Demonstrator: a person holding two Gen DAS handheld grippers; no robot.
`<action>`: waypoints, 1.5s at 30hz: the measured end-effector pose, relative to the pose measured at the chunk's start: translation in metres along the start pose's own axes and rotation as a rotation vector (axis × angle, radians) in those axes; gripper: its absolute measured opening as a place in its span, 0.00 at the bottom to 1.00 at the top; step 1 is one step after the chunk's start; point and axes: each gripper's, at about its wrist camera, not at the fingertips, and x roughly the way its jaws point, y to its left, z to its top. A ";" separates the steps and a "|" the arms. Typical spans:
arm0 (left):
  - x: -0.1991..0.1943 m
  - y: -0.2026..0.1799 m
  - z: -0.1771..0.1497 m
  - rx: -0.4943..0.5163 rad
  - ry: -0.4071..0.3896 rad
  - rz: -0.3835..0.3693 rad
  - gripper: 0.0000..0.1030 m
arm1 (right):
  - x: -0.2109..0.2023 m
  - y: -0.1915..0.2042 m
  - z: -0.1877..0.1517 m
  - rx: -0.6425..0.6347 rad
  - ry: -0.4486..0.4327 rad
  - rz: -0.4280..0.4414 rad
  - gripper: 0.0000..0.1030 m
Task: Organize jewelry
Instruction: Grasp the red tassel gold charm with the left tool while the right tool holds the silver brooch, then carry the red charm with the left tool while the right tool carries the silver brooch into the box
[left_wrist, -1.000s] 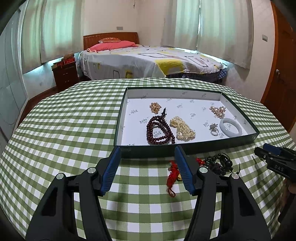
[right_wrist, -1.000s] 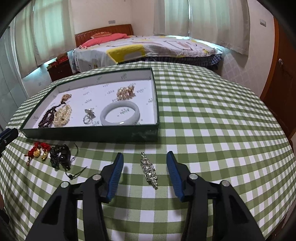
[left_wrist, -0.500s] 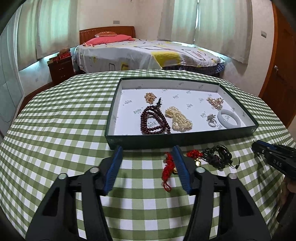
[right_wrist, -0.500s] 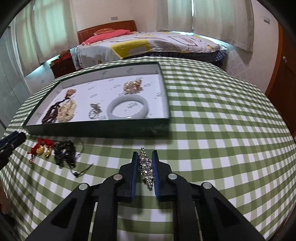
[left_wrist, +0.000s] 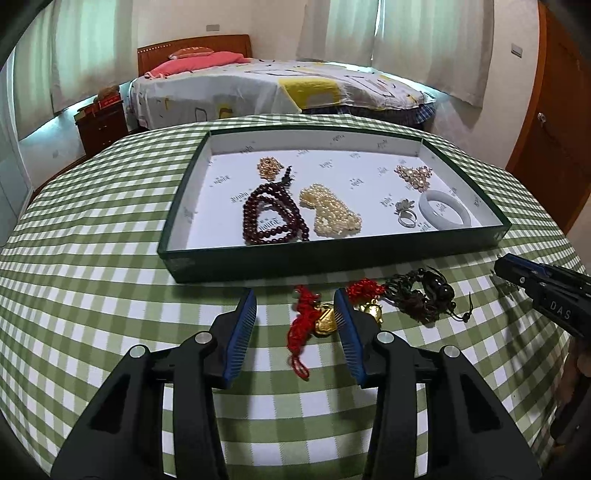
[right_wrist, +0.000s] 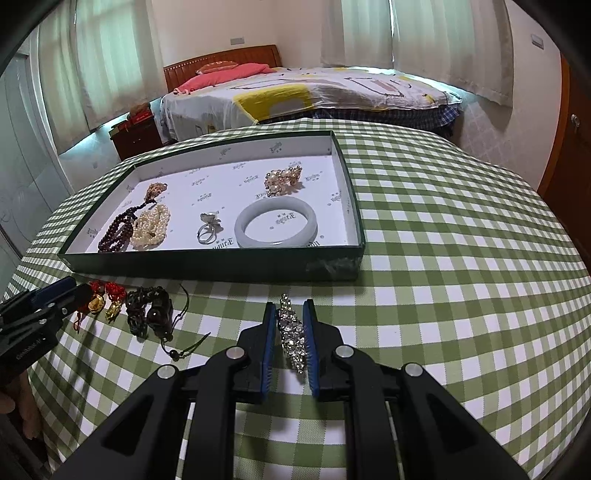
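Brooch (right_wrist: 291, 334), sparkly and stiff, is lying on the checked surface (right_wrist: 443, 258), and my right hand-held gripper (right_wrist: 290, 314) is clamping its long sides (stones look snaggy). My left hand-held gripper (left_wrist: 295, 306) is closing around the light, floppy red tassel charm (left_wrist: 306, 325).

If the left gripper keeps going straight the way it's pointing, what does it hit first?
Most likely the red knotted charm lying between the closing fingers of the left gripper, on the tablecloth; beyond it stands the tray wall.

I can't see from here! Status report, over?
Right gripper shut on rhinestone clip. Left gripper closing around red tassel charm, not gripping yet. Tray ahead, path clear.
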 end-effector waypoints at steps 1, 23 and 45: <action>0.002 -0.002 0.000 0.005 0.007 -0.002 0.41 | 0.001 0.000 0.000 0.000 0.002 0.003 0.15; 0.004 -0.003 -0.004 0.003 0.027 -0.053 0.15 | 0.005 0.004 -0.002 0.002 0.006 0.019 0.15; -0.030 -0.006 0.046 0.008 -0.131 -0.060 0.15 | -0.025 0.031 0.039 -0.033 -0.117 0.074 0.15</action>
